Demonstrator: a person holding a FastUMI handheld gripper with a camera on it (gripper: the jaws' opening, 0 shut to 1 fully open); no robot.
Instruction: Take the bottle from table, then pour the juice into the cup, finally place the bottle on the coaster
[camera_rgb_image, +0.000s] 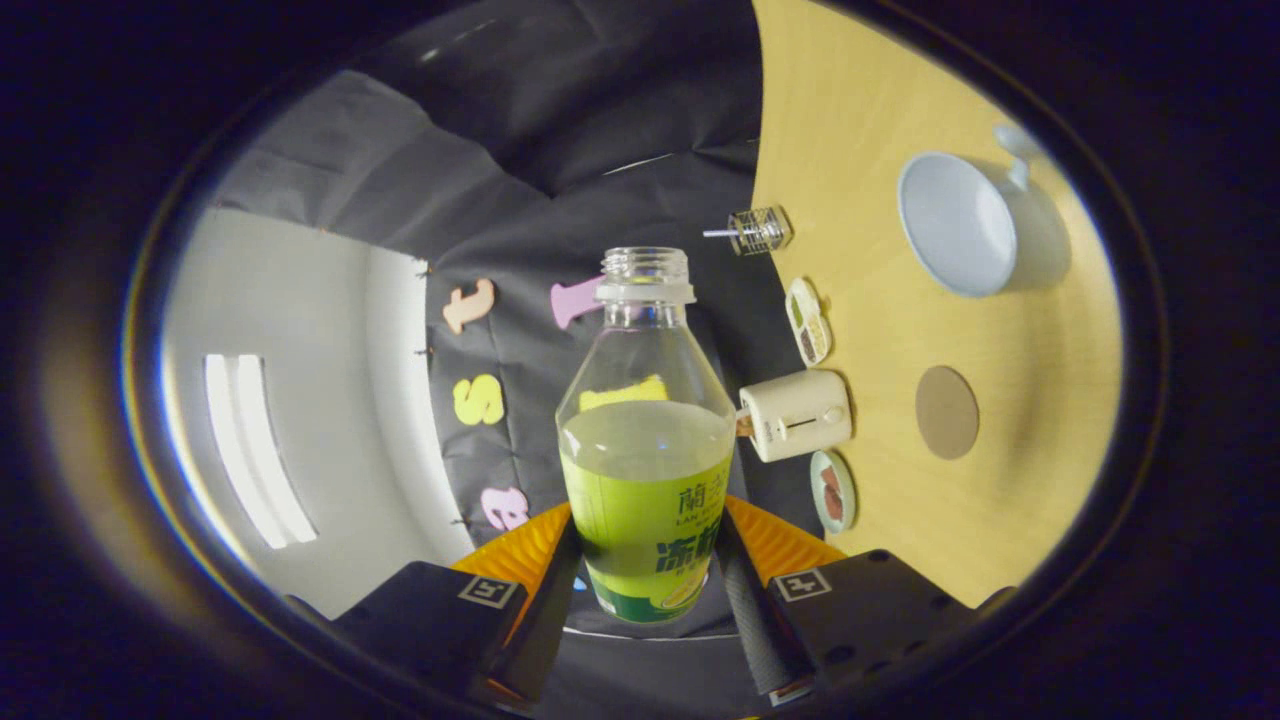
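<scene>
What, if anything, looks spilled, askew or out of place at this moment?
Nothing looks spilled. The gripper is shut on the uncapped bottle and rolled on its side, so the table stands like a wall beside it. The cup and coaster sit apart, undisturbed; the wood around them looks dry.

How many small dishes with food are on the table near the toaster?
2: one divided dish lies beside the toaster toward the glass jar; one round dish lies on its other side. The gripper holds the bottle.
</scene>
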